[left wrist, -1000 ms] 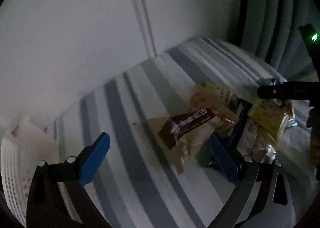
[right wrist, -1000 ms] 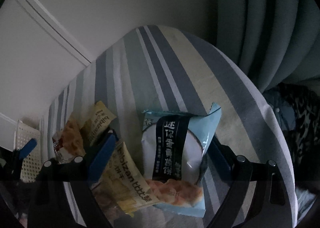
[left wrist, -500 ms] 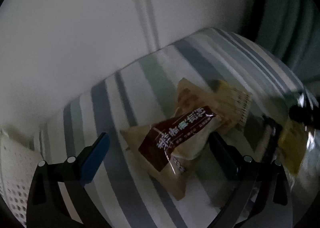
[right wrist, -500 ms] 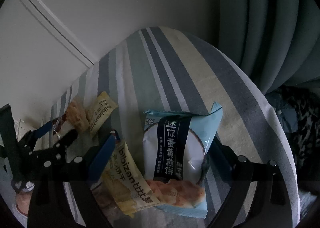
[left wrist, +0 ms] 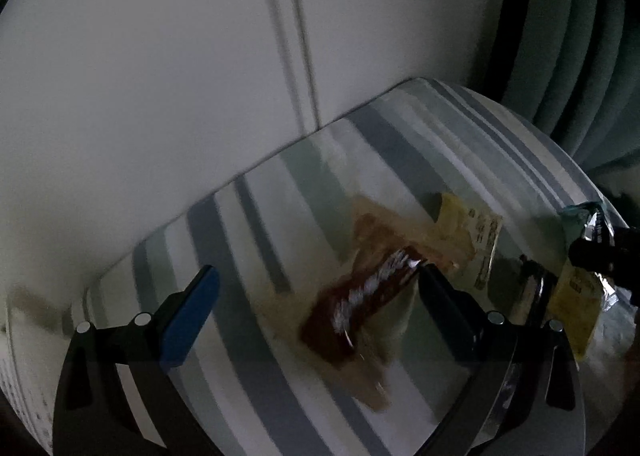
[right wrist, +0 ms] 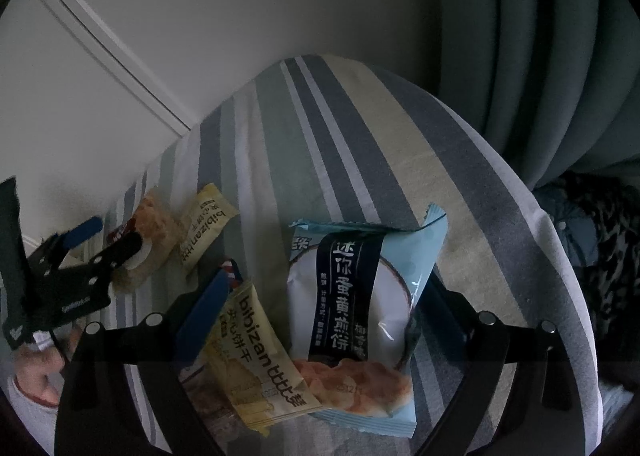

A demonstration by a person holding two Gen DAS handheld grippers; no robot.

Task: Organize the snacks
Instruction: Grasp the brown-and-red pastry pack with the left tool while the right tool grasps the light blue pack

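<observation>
The room is dim, and the left wrist view is smeared by motion blur, so the print on the packet nearest that camera cannot be read. That packet is a tan plastic snack packet (left wrist: 352, 308) with a dark red band and white lettering, lying flat on a striped tablecloth (left wrist: 256, 223) of grey, white and pale green bands. The left gripper (left wrist: 316, 306) has its two blue-padded fingers spread wide, one on each side of the tan packet; whether a pad touches it cannot be told. Just behind lies a small yellow packet (left wrist: 476, 240), its text too small to read here. At the far right edge a dark piece of the other tool cuts off more wrappers.

In the right wrist view the right gripper (right wrist: 320, 316) also has its fingers spread, with a light blue packet (right wrist: 360, 296) lying between them. This one is glossy, with a crimped zigzag top edge, a navy vertical band of white Chinese characters, and a picture of golden crisps at the bottom. Beside it, overlapping its lower left corner, a yellow wrapper (right wrist: 256, 356) reads "bibizan". The left finger hides part of it. Another yellow "bibizan" packet lies farther back. A hand (right wrist: 32, 376) shows at the left edge, mostly cut off. A plain pale wall (right wrist: 200, 15) and a grey-green curtain (right wrist: 540, 55) stand behind the table.
</observation>
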